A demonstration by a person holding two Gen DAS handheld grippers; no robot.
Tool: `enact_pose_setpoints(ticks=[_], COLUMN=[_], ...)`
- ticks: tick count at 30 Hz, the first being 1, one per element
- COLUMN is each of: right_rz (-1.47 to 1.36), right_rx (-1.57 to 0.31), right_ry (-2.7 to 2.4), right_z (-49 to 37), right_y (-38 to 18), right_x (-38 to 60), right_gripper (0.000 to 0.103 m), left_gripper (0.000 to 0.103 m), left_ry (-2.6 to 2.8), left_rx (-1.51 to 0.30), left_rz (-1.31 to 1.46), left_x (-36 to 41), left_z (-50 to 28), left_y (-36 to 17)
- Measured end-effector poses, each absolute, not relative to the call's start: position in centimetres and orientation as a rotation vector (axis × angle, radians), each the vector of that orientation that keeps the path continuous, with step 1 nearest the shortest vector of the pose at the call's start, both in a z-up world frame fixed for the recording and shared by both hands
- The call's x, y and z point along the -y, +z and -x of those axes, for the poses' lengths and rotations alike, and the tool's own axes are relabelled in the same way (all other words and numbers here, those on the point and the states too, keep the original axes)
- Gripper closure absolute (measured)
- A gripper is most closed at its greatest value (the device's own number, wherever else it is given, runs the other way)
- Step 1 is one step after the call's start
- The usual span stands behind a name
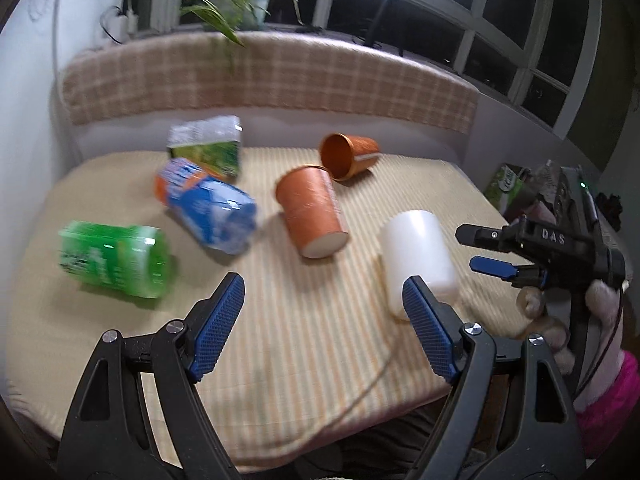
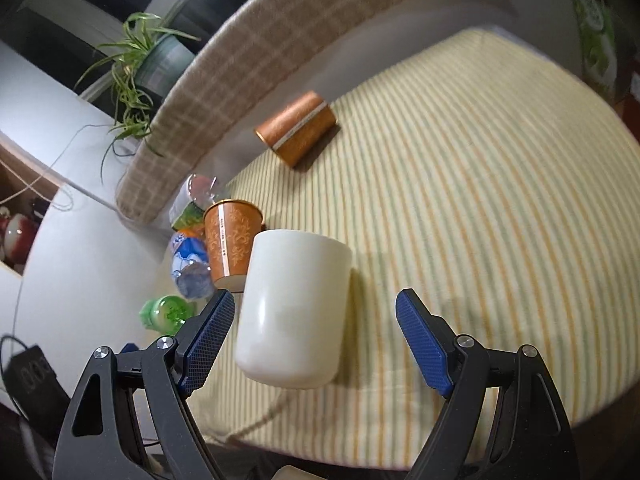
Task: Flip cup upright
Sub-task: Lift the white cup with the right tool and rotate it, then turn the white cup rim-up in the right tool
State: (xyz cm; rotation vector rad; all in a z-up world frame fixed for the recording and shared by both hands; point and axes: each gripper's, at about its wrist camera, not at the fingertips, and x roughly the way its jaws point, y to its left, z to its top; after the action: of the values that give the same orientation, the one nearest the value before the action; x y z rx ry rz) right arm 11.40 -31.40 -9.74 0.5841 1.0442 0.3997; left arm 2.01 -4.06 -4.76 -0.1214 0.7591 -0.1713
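The white cup (image 2: 294,312) is lying on its side between the wide-open fingers of the right tongs (image 2: 316,336), apparently untouched; the left tongs (image 1: 324,328) are hanging open, empty. Flipping is not yet begun.

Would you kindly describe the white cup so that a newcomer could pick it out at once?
On the striped tablecloth, look at the edge nearest the camera, between the open fingers of the right gripper. The white cup lies there on its side. It is plain, glossy white, unlike the two patterned orange paper cups beyond it.
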Motion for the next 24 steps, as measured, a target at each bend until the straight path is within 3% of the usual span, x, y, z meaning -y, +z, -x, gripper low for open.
enact_pose_setpoints(ticks=[19, 22, 24], right_rz=[-0.722, -0.735, -0.733], right_rx=[-1.289, -1.306, -1.305], right_ry=[0.516, 0.52, 0.526], right_z=[-15.5, -15.7, -15.7], right_y=[-13.3, -13.8, -13.8], right_x=[29.5, 29.4, 29.3], right_gripper=[0.021, 0.029, 0.029], left_gripper=[0.019, 0.019, 0.019], left_ry=[-0.121, -0.125, -0.126], left_rx=[-0.755, -0.758, -0.755], left_rz=[0.116, 0.121, 0.12], left_x=[2.2, 2.4, 2.6], left_z=[-0.8, -0.9, -0.9], left_y=[-5.0, -5.1, -5.1])
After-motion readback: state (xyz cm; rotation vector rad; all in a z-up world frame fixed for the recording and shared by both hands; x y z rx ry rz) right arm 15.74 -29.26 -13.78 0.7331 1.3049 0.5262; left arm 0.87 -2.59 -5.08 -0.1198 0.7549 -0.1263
